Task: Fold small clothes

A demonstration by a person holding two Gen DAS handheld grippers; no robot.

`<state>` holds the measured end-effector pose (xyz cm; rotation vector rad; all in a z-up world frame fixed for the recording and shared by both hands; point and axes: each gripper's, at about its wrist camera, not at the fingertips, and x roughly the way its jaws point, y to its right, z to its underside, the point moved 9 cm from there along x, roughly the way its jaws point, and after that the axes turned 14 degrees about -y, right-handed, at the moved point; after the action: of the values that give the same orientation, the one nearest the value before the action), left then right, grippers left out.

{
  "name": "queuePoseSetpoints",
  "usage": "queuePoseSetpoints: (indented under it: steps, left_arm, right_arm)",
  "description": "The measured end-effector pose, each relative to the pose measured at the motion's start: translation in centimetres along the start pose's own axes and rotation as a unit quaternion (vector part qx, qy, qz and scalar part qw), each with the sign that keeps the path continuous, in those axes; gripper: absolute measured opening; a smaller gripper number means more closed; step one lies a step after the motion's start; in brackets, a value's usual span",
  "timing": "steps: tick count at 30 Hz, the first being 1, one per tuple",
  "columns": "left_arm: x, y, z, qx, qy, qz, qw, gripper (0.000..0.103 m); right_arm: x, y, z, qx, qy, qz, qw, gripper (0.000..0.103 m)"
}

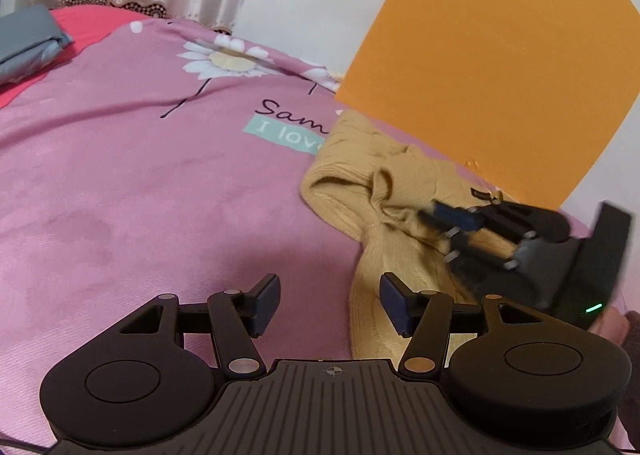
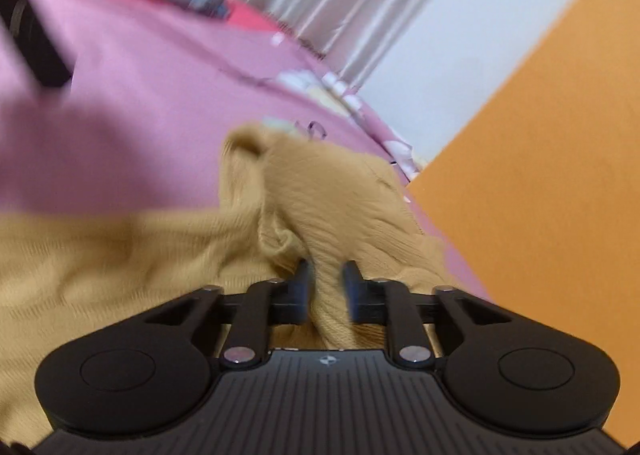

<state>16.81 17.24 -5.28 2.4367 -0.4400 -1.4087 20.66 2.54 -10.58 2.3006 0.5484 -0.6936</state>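
Lying bunched on the pink bedspread (image 1: pixel 140 183) near the orange wall panel (image 1: pixel 500 67), the mustard knit sweater (image 2: pixel 328 191) has one ridge of fabric pinched in the right gripper (image 2: pixel 327 287). Beside it, the left gripper (image 1: pixel 330 305) hangs spread wide, holding nothing.

Bed covered by a pink bedspread (image 1: pixel 140 183) with white daisy print and a teal text patch. Crumpled mustard knit garment (image 1: pixel 360 183) is lying on it at the right side. Folded grey cloth (image 1: pixel 28 43) is sitting on a red sheet (image 1: pixel 86 25) at the far left corner.
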Motion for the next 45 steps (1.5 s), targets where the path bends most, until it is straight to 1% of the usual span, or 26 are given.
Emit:
queuePoseSetpoints:
  steps: [2, 4, 6, 8, 11, 12, 13, 14, 16, 18, 19, 21, 22, 23, 24, 26, 28, 30, 34, 36, 37, 38, 39, 41, 44, 45]
  left_arm:
    - [0.5, 0.3, -0.2, 0.005, -0.003, -0.001, 1.0000, 0.103]
    - [1.1, 0.8, -0.4, 0.011, -0.005, 0.002, 0.9999, 0.103]
    - [1.8, 1.7, -0.8, 0.019, -0.006, 0.003, 0.9998, 0.103]
    - [2.5, 2.8, -1.3, 0.032, -0.007, 0.005, 0.9995, 0.103]
    - [3.8, 4.5, -2.1, 0.054, -0.008, 0.001, 0.9985, 0.103]
    - [4.3, 5.1, -2.4, 0.064, -0.009, -0.002, 0.9979, 0.103]
    - [4.8, 5.7, -2.6, 0.072, -0.009, -0.010, 0.9973, 0.103]
    - [5.2, 6.1, -2.9, 0.080, -0.009, -0.017, 0.9966, 0.103]
    - [5.9, 6.9, -3.3, 0.089, -0.013, -0.017, 0.9958, 0.103]
    - [6.1, 7.6, -3.5, 0.093, -0.017, -0.010, 0.9954, 0.103]
    - [6.1, 7.8, -3.6, 0.098, -0.016, -0.009, 0.9950, 0.103]
    - [6.1, 8.0, -3.7, 0.103, -0.013, -0.017, 0.9945, 0.103]
    - [6.1, 7.9, -3.7, 0.102, -0.013, -0.020, 0.9945, 0.103]
    - [6.1, 7.7, -3.7, 0.098, -0.015, -0.021, 0.9948, 0.103]
    - [6.2, 7.6, -3.6, 0.094, -0.018, -0.022, 0.9952, 0.103]
    - [6.3, 7.3, -3.6, 0.086, -0.023, -0.025, 0.9957, 0.103]
    - [6.5, 7.0, -3.3, 0.080, -0.028, -0.030, 0.9959, 0.103]
    - [6.5, 6.6, -3.0, 0.077, -0.029, -0.032, 0.9961, 0.103]
    - [6.4, 5.7, -2.4, 0.064, -0.034, -0.036, 0.9967, 0.103]
    - [6.2, 5.4, -2.2, 0.059, -0.033, -0.037, 0.9970, 0.103]
    - [6.2, 5.2, -2.1, 0.057, -0.032, -0.038, 0.9972, 0.103]
    - [6.1, 5.0, -2.1, 0.055, -0.032, -0.038, 0.9972, 0.103]
    - [6.0, 4.9, -2.1, 0.054, -0.031, -0.039, 0.9973, 0.103]
    - [6.0, 4.7, -2.1, 0.054, -0.030, -0.041, 0.9973, 0.103]
    - [6.0, 4.6, -2.5, 0.056, -0.028, -0.040, 0.9973, 0.103]
    - [6.0, 4.7, -2.6, 0.056, -0.027, -0.040, 0.9973, 0.103]
  right_arm:
    - [-1.4, 1.6, -0.2, 0.051, 0.015, -0.017, 0.998, 0.009]
    - [-3.2, 3.9, -0.3, 0.124, 0.027, -0.052, 0.991, 0.008]
    - [-4.9, 7.0, 0.0, 0.209, 0.038, -0.087, 0.973, 0.008]
    - [-7.2, 10.0, 1.2, 0.293, 0.053, -0.121, 0.947, 0.007]
    - [-10.0, 15.7, 4.4, 0.414, 0.078, -0.152, 0.894, 0.007]
    - [-10.7, 17.7, 6.1, 0.460, 0.082, -0.162, 0.869, 0.006]
    - [-11.1, 19.5, 8.0, 0.504, 0.085, -0.171, 0.842, 0.002]
    - [-11.6, 21.4, 10.5, 0.555, 0.088, -0.174, 0.808, 0.002]
    - [-11.7, 24.4, 16.1, 0.641, 0.084, -0.160, 0.746, 0.002]
    - [-11.2, 25.7, 21.5, 0.686, 0.052, -0.121, 0.715, 0.005]
    - [-10.9, 25.8, 24.2, 0.700, 0.029, -0.094, 0.708, 0.006]
    - [-11.0, 25.2, 26.3, 0.698, 0.020, -0.089, 0.710, 0.018]
    - [-11.0, 24.5, 26.6, 0.696, 0.022, -0.097, 0.711, 0.046]
    - [-11.0, 24.0, 26.2, 0.688, 0.028, -0.102, 0.718, 0.068]
    - [-11.1, 23.5, 25.5, 0.674, 0.035, -0.103, 0.730, 0.071]
    - [-10.1, 21.9, 22.7, 0.636, 0.022, -0.112, 0.763, 0.071]
    - [-8.2, 20.5, 20.3, 0.605, -0.012, -0.120, 0.787, 0.071]
    - [-6.6, 19.2, 18.3, 0.581, -0.028, -0.116, 0.805, 0.071]
    - [-2.7, 18.0, 16.1, 0.565, -0.069, -0.115, 0.814, 0.071]
    - [-1.2, 17.1, 15.0, 0.547, -0.085, -0.098, 0.827, 0.065]
    - [-0.6, 16.6, 14.3, 0.531, -0.094, -0.079, 0.839, 0.053]
    - [-0.4, 16.4, 13.8, 0.516, -0.100, -0.063, 0.848, 0.020]
    - [-0.3, 16.1, 13.3, 0.504, -0.101, -0.062, 0.856, 0.014]
    - [-1.4, 16.1, 13.2, 0.500, -0.087, -0.061, 0.860, 0.013]
    - [-4.1, 17.4, 12.0, 0.480, -0.054, -0.057, 0.874, 0.013]
    - [-5.6, 18.3, 12.1, 0.486, -0.044, -0.045, 0.872, 0.013]
